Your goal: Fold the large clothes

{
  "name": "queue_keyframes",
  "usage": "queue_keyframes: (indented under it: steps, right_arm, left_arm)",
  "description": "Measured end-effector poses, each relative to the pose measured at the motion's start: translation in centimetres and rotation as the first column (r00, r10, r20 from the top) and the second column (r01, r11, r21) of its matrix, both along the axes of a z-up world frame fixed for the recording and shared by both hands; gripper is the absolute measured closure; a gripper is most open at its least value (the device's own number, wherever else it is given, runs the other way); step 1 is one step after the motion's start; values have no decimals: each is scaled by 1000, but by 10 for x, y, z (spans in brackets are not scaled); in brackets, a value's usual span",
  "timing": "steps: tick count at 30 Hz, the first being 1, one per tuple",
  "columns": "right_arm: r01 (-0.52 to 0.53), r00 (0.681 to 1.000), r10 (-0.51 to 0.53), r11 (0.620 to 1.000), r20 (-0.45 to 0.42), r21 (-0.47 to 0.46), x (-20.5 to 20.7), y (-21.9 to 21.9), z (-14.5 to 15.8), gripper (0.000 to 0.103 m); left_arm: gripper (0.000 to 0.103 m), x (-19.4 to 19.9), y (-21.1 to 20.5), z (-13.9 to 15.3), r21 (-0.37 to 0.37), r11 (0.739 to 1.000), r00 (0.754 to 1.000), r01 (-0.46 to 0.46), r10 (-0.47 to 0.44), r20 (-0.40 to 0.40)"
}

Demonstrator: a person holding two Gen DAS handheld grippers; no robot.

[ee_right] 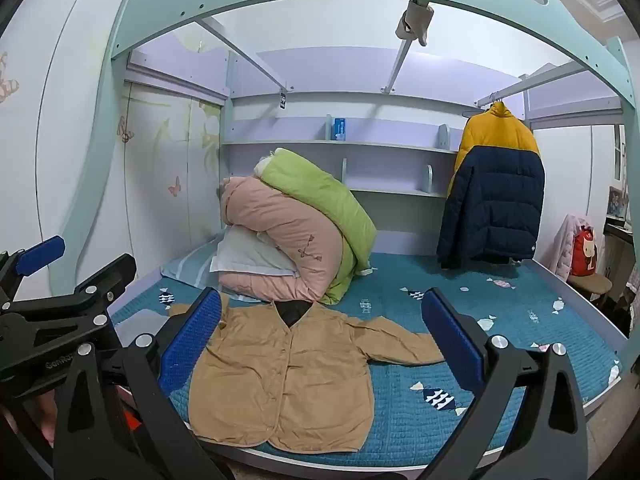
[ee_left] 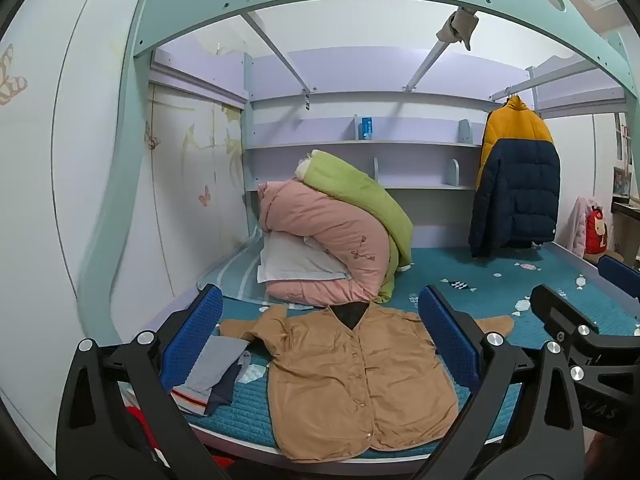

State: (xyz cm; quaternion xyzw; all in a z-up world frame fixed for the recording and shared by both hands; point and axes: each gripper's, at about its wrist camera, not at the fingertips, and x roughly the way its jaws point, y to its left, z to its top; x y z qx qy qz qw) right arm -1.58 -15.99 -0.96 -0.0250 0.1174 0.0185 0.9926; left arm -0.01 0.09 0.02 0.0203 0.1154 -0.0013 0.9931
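Folded clothes (ee_left: 216, 372) are lying at the bed's (ee_left: 520, 280) left edge, presumably set aside as done; left gripper (ee_left: 326, 332) is hovering with jaws spread wide, gripping nothing; jacket (ee_left: 352, 376) is lying flat, front up, buttoned, sleeves out, ready for a first fold; right gripper (ee_right: 322, 338) is likewise hovering spread and empty, likely lining up on a sleeve.

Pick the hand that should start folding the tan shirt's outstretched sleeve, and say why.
Right, probably. The tan shirt's long sleeve stretches toward the right tongs, which are open and empty. The left tongs, also open, sit nearer the bunched sleeve beside the folded grey clothes.
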Motion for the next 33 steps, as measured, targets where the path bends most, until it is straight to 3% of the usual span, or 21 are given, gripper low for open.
queue_keyframes:
  steps: [23, 33]
  right_arm:
    - [0, 1000, 0, 1000, 3, 8, -3, 1, 7, 6]
    - [-3, 1000, 3, 1000, 2, 11, -2, 3, 9, 6]
  left_arm:
    - [5, 1, 0, 2, 18, 1000, 1000, -1, 1, 8]
    - [5, -3, 4, 17, 28, 999, 1000, -15, 15, 20]
